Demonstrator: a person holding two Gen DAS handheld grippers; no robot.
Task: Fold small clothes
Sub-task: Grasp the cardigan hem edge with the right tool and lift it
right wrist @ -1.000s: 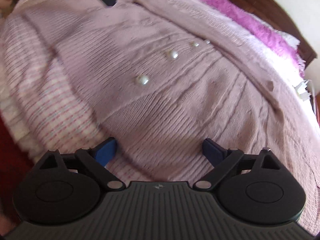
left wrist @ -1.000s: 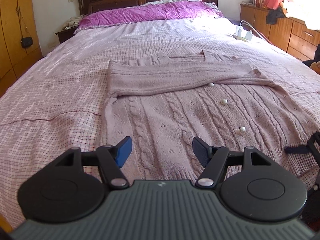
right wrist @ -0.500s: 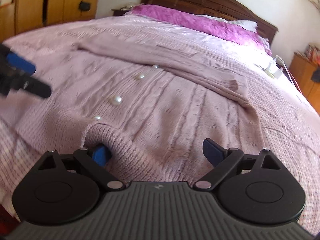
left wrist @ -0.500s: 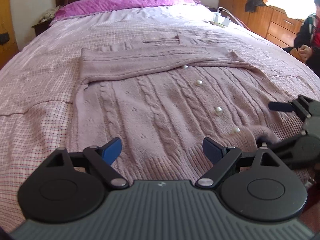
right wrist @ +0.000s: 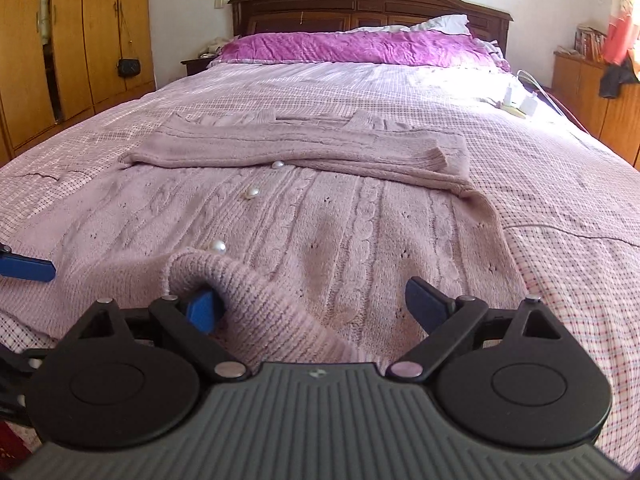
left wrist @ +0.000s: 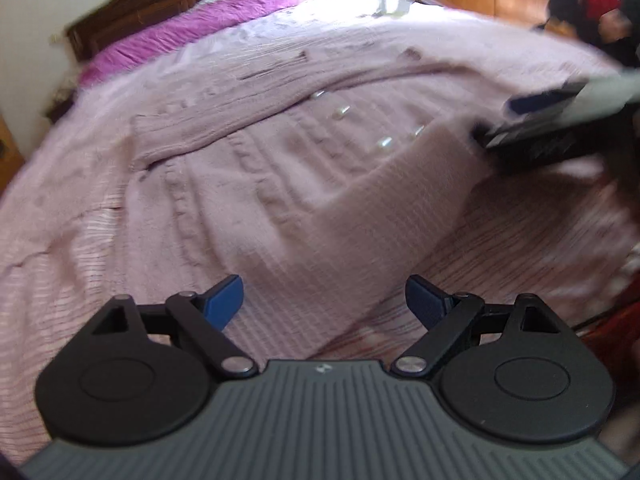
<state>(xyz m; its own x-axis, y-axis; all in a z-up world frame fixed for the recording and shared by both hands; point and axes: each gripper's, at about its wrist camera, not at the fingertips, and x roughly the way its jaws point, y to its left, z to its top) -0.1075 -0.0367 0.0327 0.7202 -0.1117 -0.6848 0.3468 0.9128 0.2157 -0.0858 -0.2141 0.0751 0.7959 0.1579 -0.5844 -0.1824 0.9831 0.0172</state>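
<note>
Right wrist view: your right hand-held gripper (right wrist: 314,306) has its fingers spread, the cardigan (right wrist: 320,220) hem draped over one; the cardigan lies on the bed (right wrist: 560,152). Your left hand-held gripper (left wrist: 324,300) gapes empty.

Dusty-pink cable-knit cardigan (right wrist: 320,240), checked pink bedspread (right wrist: 560,184), magenta pillow (right wrist: 360,48)

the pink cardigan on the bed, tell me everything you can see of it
The cardigan is a dusty pink cable knit with small eyelet holes and a row of round pearl buttons down its front. It lies flat, front up, on the checked bedspread, with both sleeves folded across the chest. Its ribbed hem corner is lifted and draped over the left finger of the open right hand-held gripper. The open left hand-held gripper hovers over the hem's other side, not gripping it.
</note>
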